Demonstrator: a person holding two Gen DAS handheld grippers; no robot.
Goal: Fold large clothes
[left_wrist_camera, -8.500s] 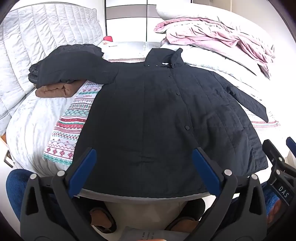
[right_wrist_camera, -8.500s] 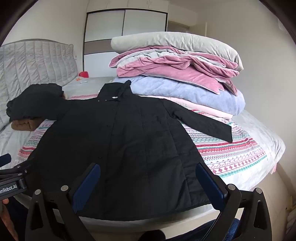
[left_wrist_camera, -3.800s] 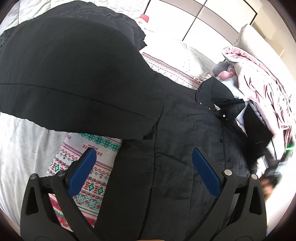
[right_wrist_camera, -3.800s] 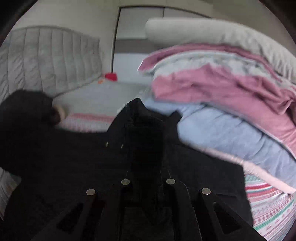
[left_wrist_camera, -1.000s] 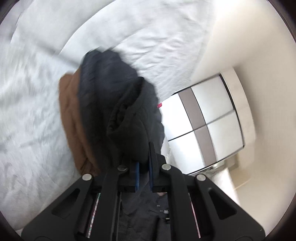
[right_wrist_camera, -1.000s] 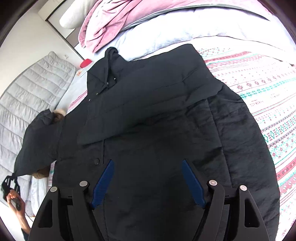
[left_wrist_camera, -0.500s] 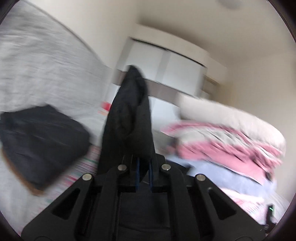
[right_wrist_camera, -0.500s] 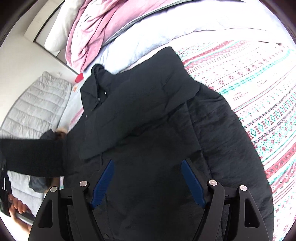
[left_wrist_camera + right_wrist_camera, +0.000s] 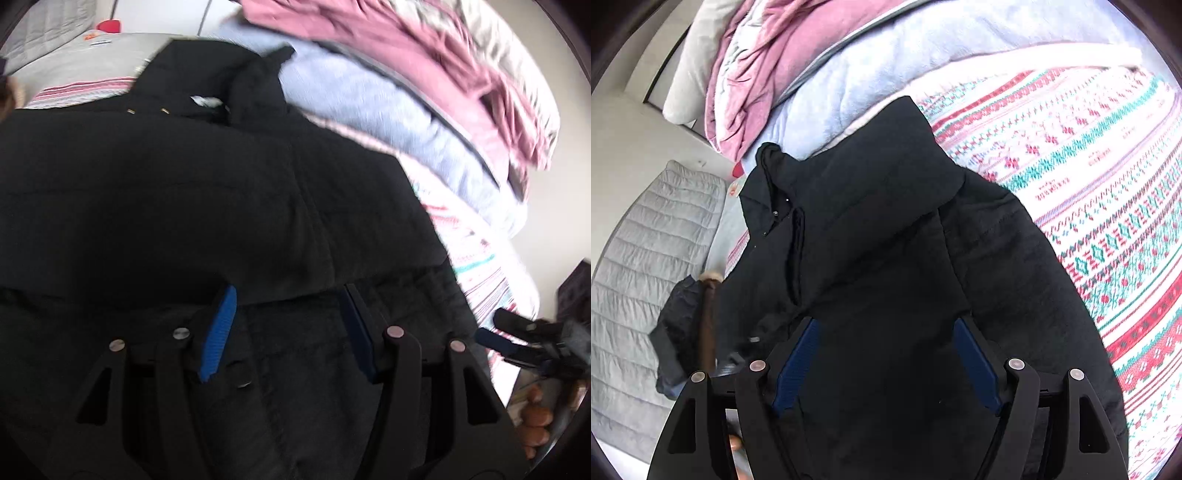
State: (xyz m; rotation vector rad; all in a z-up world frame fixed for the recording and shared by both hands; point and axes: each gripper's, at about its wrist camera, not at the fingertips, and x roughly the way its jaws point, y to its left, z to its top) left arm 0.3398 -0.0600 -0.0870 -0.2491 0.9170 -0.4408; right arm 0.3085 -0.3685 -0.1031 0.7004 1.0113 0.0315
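A black quilted jacket (image 9: 221, 192) lies face up on the bed, its collar (image 9: 207, 74) at the far end. Both sleeves are folded across its chest. My left gripper (image 9: 288, 325) is open and empty, just above the folded sleeve's lower edge. My right gripper (image 9: 886, 358) is open and empty above the jacket's (image 9: 886, 240) lower front; it also shows at the right edge of the left wrist view (image 9: 517, 339).
A stack of pink, lilac and cream bedding (image 9: 424, 74) lies beyond the jacket on the right. A patterned blanket (image 9: 1089, 166) covers the bed. A folded dark and brown clothes pile (image 9: 690, 325) sits left, by the grey quilted headboard (image 9: 646, 258).
My left gripper carried the left sleeve across the jacket's chest and let it go; it went from shut to open. My right gripper stayed open above the jacket.
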